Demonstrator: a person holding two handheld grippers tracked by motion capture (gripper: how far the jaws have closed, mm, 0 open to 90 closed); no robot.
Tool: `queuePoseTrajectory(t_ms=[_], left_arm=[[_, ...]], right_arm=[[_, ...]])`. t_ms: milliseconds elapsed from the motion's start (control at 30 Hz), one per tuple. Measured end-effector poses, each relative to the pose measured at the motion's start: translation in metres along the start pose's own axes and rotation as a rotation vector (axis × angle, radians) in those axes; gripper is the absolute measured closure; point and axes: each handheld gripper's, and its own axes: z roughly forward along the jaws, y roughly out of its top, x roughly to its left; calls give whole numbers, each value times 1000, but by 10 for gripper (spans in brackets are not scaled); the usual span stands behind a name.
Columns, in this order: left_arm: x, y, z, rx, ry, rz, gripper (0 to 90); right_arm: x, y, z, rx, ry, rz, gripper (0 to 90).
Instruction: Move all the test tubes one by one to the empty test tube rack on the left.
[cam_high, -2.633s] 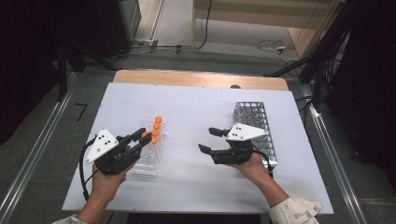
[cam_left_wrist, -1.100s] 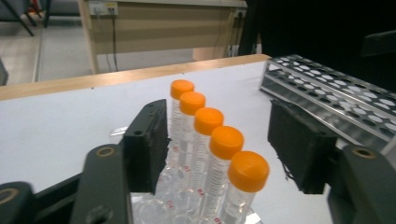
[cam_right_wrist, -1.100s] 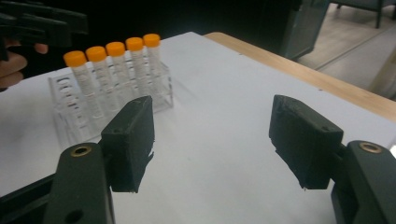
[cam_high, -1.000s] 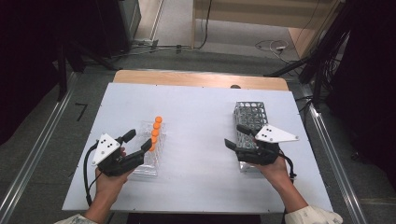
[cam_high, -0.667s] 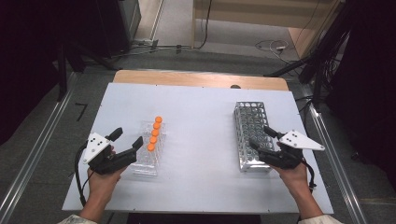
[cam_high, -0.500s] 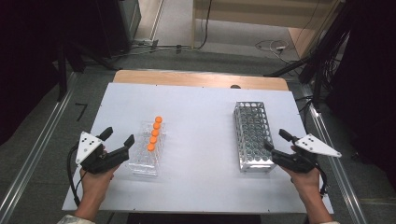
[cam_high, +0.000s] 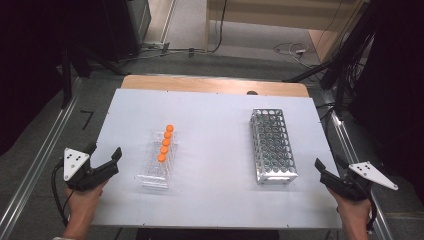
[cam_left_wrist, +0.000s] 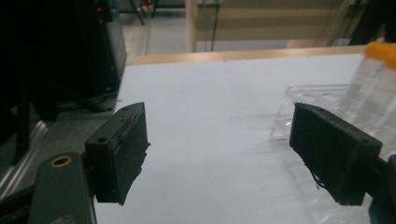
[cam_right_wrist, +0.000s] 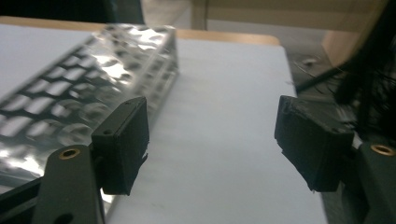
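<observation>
A clear plastic rack (cam_high: 156, 167) holding several orange-capped tubes (cam_high: 165, 142) sits left of centre on the white table (cam_high: 215, 115). A metal wire rack (cam_high: 272, 146) stands to the right. My left gripper (cam_high: 105, 151) hovers at the table's near left edge, a short way left of the clear rack. Its jaws have just been opening and stand open with nothing between them. The left gripper view has the gripper (cam_left_wrist: 224, 154) with the clear rack (cam_left_wrist: 317, 100) past its right jaw. My right gripper (cam_high: 330, 165) is off the near right corner, jaws just opened wider, empty; the metal rack (cam_right_wrist: 70, 93) lies left of it (cam_right_wrist: 212, 144).
A wooden strip (cam_high: 215, 85) borders the table's far edge. Metal rails (cam_high: 45, 150) run along the floor on both sides. Dark equipment and cables (cam_high: 345, 65) stand beyond the far right corner.
Both hands have drawn back toward the near edge and outward. The left gripper moved away from the clear rack and the right one away from the metal rack; both jaws widened.
</observation>
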Motion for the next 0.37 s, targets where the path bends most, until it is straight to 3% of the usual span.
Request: queuePoseTrajectory(t_ms=[67,233,367], left_arm=[[4,-3,2,17,29,-8,195],[10,-9,8,65,42,-43,195],[8,-11,8,87,45,-34,195]], right_arm=[[-5,-6,-1,25,-16,32,248],[-7,-12,-1,64,-68,12,247],[-7,-14,-1,67,-78,-1,247]])
